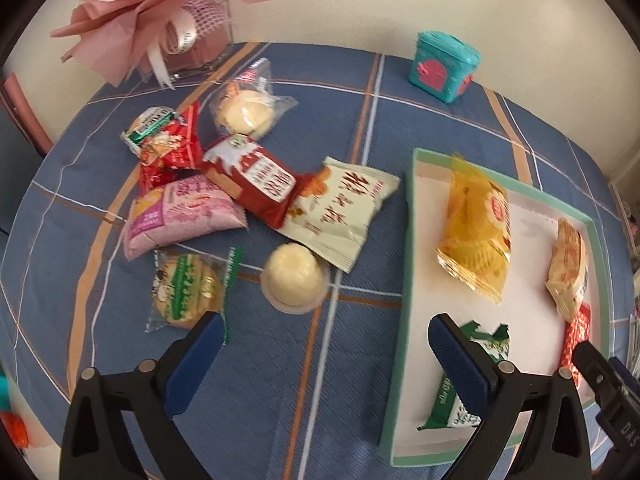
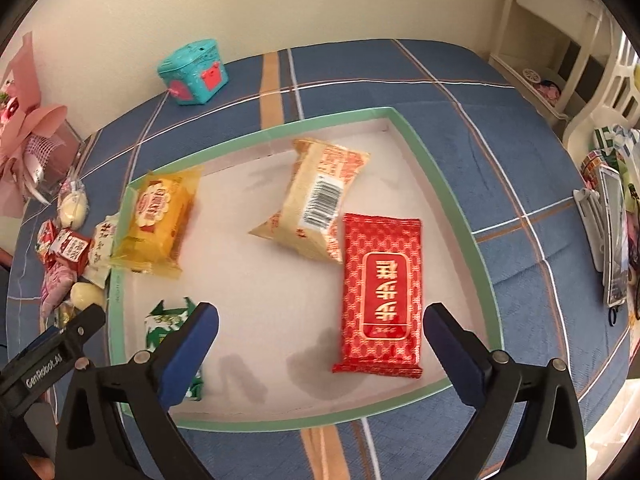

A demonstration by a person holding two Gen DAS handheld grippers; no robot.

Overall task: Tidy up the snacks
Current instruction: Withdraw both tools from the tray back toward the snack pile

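We hold two claws over a worktop (image 1: 352, 380) with a blue checked cloth. Our left claw (image 1: 324, 344) is wide open and holds nothing. Our right claw (image 2: 320, 332) is wide open too, and it is empty

The green-edged tray (image 2: 448, 184) already has four snacks in it: a yellow pack (image 2: 158, 220), a pale pack with a barcode (image 2: 312, 208), a red pack (image 2: 380, 296) and a green pack (image 2: 160, 328). More snacks lie in a pile on the cloth to the left of the tray, like the white round jelly cup (image 1: 294, 276), the cream bag (image 1: 340, 208) and the green cookie pack (image 1: 186, 292)

What could go wrong? The jelly cup is round and smooth, so it may slip or roll away if we pinch it off-center. The packs in the pile lie on top of each other, so we might grab two at once or drag the others along. The puffy bags could pop if we squeeze hard. Our two claws are close together near the tray, so they may bump
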